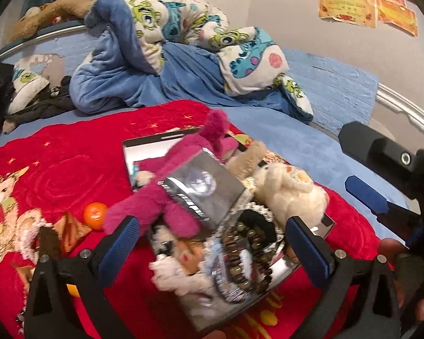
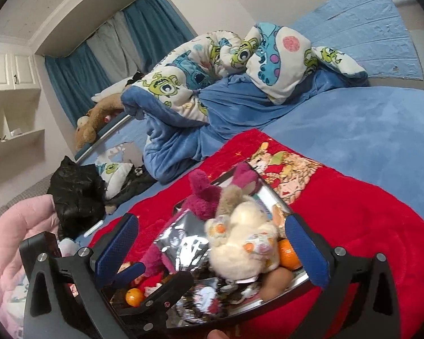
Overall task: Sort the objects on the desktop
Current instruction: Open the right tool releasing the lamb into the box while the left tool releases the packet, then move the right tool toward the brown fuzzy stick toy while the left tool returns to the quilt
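Both the left tongs (image 1: 212, 243) and the right tongs (image 2: 212, 245) stand spread wide and empty above a shiny mirrored metal tray (image 1: 144, 152) on the red plush blanket (image 1: 70, 175) on the bed. It holds a magenta plush toy (image 1: 166, 203), a cream plush toy (image 1: 291, 192), a silvery foil packet (image 1: 200, 189) and dark beads (image 1: 240, 243). One small orange (image 1: 95, 215) lies outside; gathering it seems next, needing a gentle, centred pinch.
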{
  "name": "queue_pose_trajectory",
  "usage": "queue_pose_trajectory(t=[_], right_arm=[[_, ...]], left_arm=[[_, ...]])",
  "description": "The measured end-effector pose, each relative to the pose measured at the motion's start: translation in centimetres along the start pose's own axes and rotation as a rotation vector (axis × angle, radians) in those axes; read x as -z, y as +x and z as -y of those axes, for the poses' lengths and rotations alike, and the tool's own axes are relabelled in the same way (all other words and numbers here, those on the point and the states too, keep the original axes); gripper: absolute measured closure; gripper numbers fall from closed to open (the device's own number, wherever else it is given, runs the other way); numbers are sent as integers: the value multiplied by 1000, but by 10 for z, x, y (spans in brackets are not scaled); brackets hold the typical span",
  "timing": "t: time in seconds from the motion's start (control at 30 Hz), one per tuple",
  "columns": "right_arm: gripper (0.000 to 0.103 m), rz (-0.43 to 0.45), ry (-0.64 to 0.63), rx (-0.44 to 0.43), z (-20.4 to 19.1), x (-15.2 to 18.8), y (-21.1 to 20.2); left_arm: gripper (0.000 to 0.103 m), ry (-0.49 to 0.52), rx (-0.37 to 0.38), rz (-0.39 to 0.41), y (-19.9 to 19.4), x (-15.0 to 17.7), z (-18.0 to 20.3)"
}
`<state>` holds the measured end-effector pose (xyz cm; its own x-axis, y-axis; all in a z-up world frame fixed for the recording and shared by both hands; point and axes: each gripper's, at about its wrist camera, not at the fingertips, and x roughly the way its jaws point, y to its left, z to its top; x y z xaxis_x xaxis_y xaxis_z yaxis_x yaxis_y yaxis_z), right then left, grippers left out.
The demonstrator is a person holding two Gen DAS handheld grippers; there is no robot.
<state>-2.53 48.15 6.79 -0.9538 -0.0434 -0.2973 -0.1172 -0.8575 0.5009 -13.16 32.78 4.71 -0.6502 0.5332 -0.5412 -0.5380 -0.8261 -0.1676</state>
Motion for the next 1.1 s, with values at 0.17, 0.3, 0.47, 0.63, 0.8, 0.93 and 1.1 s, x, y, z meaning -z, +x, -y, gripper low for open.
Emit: queue_pose_trajectory(t=[0.17, 0.3, 0.47, 0.63, 0.8, 0.93, 1.1], right_arm=[[0, -28, -89, -2, -26, 6, 4], [0, -48, -203, 22, -52, 14, 6], [0, -86, -298, 8, -85, 30, 13], [0, -117, -335, -29, -113, 45, 18], [0, -113, -327, -49, -133, 54, 23], [0, -83, -225, -115, -140, 55, 33], [0, -122, -268, -134, -157, 69, 51]], left_arm=[[0, -26, -52, -13, -9, 1, -29], [0, -56, -83, -19, -22, 2, -58], [0, -38, -162, -2, -48, 3, -93], [0, -64, -232, 20, -79, 7, -144], [0, -86, -324, 38, -101, 13, -189], [0, -129, -345, 60, -113, 11, -215], [0, -132, -381, 69, -115, 17, -231]])
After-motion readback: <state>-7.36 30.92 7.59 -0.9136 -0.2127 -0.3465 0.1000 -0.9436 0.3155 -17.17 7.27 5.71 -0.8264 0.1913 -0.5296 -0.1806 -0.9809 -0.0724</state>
